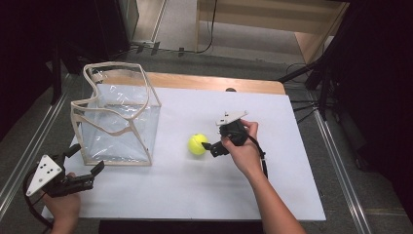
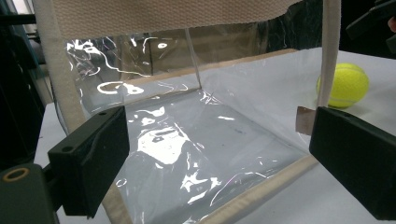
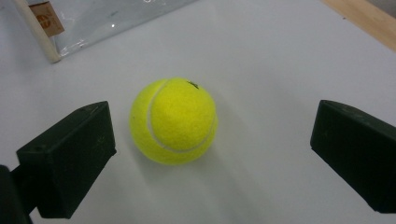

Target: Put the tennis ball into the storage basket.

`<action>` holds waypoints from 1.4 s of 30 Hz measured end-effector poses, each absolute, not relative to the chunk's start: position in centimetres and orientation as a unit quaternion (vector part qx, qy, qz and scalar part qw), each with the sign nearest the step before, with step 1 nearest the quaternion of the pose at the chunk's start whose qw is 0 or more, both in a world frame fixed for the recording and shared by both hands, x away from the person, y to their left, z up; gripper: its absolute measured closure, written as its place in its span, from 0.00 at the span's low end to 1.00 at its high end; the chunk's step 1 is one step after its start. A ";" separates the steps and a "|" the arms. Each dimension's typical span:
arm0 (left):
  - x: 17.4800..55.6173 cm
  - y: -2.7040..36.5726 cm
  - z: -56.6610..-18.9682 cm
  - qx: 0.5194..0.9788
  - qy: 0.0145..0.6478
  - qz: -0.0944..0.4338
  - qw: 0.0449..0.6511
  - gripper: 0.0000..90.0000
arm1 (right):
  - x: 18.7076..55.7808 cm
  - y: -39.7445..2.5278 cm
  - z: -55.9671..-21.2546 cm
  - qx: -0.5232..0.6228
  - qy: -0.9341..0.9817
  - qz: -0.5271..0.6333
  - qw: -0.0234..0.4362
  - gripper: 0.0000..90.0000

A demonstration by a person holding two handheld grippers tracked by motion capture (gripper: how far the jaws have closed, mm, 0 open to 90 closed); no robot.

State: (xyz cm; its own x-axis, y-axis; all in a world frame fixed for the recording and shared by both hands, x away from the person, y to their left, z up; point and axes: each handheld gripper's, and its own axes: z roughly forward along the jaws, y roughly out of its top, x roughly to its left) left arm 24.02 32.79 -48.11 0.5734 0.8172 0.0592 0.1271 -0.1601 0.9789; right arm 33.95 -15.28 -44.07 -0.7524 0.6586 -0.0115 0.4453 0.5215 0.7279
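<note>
left hand-held gripper [image 1: 87, 163] agape, right hand-held gripper [image 1: 210, 149] agape

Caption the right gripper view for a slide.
Open right hand-held gripper poised around a yellow tennis ball on the white table.

No legible text; small brown tag [image 3: 46, 17] on the clear bag [image 3: 116, 18], print unreadable.

bag [image 1: 117, 122]: clear glossy plastic film, creased and glinting, edged with rough woven cream cloth tape | ball [image 1: 197, 144]: fuzzy matt yellow felt, showing a smooth pale seam | surface [image 1: 272, 126]: looking covered in matt white sheet, with bare wood at the far edge | right claw [image 1: 210, 147]: looking matt black plastic
</note>
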 end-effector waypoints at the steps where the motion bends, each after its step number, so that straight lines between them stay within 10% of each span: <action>1: 24.0 32.8 -48.1 0.694 0.340 0.313 0.552 0.06 | 34.0 -15.2 -44.1 0.322 0.861 0.368 0.143 0.00; 42: 24.1 32.9 -48.1 0.694 0.338 0.311 0.555 0.06 | 36.9 -10.5 -46.6 0.299 0.912 0.271 0.079 0.05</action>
